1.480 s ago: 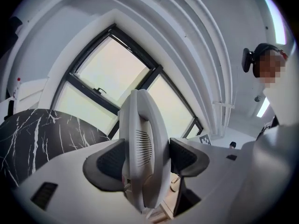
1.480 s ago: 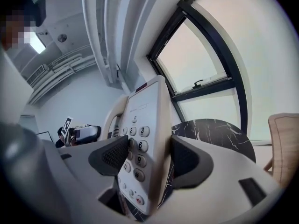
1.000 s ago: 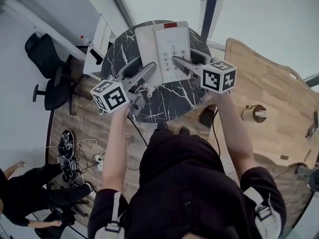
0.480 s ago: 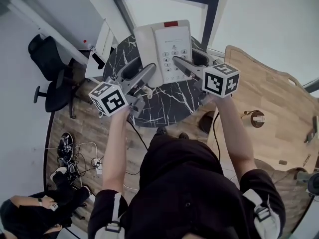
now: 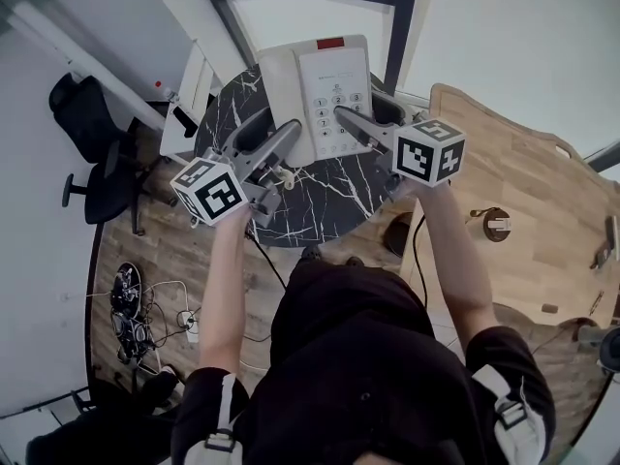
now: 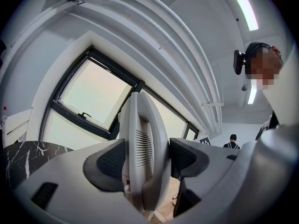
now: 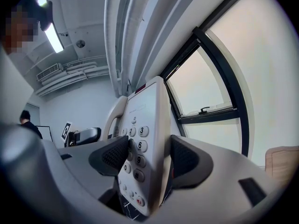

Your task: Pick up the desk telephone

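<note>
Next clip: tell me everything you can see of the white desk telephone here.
The white plastic desk telephone carries its handset in the cradle at the head view's left, round number keys to the right of it, and a small red patch at the far edge. It faces up over the round black marble table, apparently raised off it. The left gripper clamps the handset side; the right gripper clamps the keypad side.

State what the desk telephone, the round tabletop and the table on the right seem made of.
The desk telephone looks like moulded plastic: off-white, smooth, matte, slotted grille. The round tabletop is black with white veins: marble or marble-look laminate, unclear which. The table on the right looks like light wood, grain visible.
</note>
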A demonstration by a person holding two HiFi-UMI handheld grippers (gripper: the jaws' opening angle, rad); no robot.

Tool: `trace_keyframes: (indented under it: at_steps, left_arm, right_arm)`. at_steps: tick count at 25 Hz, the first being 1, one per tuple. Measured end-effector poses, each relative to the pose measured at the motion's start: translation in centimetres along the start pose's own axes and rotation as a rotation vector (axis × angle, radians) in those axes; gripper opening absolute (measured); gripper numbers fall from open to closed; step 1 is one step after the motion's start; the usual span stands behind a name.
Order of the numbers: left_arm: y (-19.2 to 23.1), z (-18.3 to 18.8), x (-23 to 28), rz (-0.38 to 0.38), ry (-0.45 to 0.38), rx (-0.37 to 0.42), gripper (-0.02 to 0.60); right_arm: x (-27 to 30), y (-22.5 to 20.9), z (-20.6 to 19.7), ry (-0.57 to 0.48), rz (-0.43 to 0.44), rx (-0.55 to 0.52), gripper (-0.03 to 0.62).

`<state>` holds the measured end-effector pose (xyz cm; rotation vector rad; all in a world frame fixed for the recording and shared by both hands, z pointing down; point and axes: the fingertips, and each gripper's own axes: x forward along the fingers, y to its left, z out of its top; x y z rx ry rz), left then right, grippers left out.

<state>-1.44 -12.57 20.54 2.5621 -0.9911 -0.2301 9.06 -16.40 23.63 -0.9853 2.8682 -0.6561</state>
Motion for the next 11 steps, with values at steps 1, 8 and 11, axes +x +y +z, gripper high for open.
trace_keyframes:
  at_steps: [1, 8, 11]
  left_arm:
    - [0.0, 0.0, 0.01, -0.001, 0.001, 0.002, 0.308]
    - [0.05, -0.02, 0.11, -0.013, -0.003, -0.006, 0.308]
    - [0.19, 0.02, 0.13, -0.009, -0.004, -0.014, 0.308]
  right_arm:
    - [-0.03, 0.01, 0.01, -0.001, -0.002, 0.0, 0.299]
    - [-0.09, -0.04, 0.03, 0.001, -0.012, -0.003, 0.299]
    - [0.05, -0.09, 0.02, 0.001, -0.014, -0.004, 0.299]
